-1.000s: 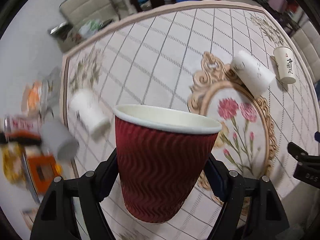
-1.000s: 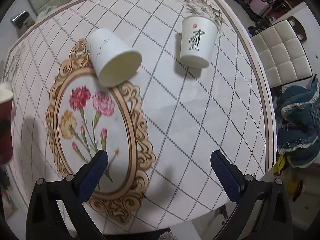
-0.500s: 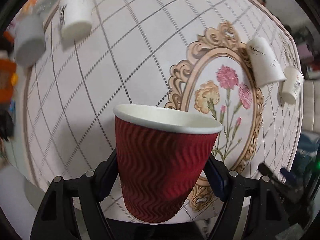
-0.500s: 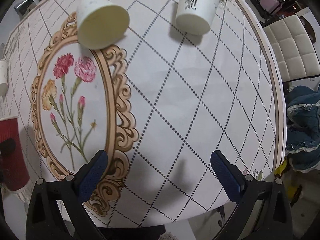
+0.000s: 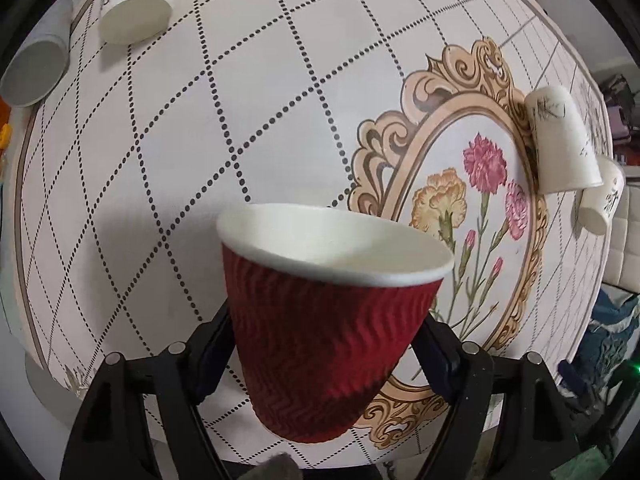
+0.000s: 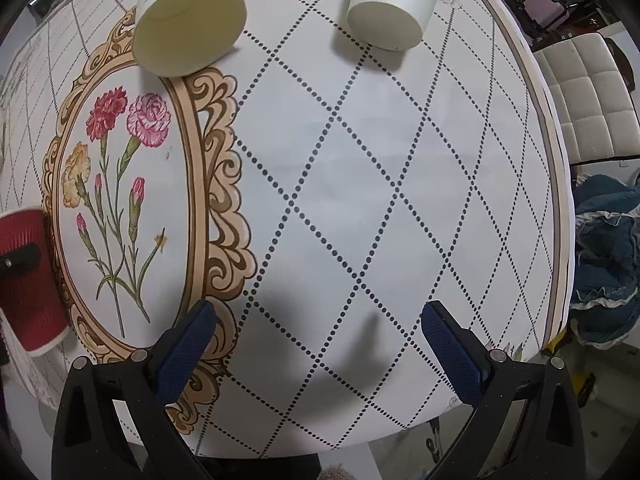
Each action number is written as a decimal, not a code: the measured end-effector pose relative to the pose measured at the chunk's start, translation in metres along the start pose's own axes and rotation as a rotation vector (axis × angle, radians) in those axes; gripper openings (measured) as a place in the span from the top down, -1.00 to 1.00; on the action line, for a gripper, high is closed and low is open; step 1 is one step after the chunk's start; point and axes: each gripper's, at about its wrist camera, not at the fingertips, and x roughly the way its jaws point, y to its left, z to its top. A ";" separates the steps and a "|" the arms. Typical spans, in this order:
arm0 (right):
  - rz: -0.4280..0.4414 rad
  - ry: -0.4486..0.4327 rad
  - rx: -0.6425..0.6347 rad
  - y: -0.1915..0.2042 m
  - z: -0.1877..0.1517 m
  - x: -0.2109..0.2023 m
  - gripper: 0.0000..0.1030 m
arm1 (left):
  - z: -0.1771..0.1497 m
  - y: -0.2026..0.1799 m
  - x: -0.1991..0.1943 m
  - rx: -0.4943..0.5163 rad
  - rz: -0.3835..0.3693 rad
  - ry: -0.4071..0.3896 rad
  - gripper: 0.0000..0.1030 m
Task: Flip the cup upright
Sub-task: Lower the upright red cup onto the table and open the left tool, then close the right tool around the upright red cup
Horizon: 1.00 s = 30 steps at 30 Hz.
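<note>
My left gripper is shut on a red ribbed paper cup, mouth up and tilted a little, held above the near part of the table. The same cup shows at the left edge of the right wrist view with a left finger on its side. My right gripper is open and empty above the near right part of the table. A plain white cup stands upside down on the flower frame's far end. A white cup with black calligraphy stands upside down beyond it.
The round table has a dotted diamond cloth with a flower medallion. Two more upside-down cups, white and grey, stand at the far left. A white padded chair and blue cloth are to the right.
My left gripper with the red cup has swung downward and come lower over the table, and the cup tilts slightly. My right gripper has moved forward, closer to the two upside-down cups.
</note>
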 end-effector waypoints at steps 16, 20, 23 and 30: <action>-0.001 -0.005 0.044 -0.012 -0.001 -0.004 -1.00 | -0.011 -0.025 -0.041 0.073 0.037 -0.097 -0.89; 0.010 -0.007 0.041 -0.015 -0.003 -0.007 -1.00 | -0.023 -0.022 -0.076 0.083 0.045 -0.170 -0.89; 0.028 -0.008 0.041 -0.014 -0.004 -0.012 -1.00 | -0.033 -0.014 -0.105 0.090 0.126 -0.259 -0.89; 0.048 -0.038 0.013 0.006 -0.008 -0.028 -1.00 | -0.040 0.054 -0.123 0.055 0.323 -0.360 -0.89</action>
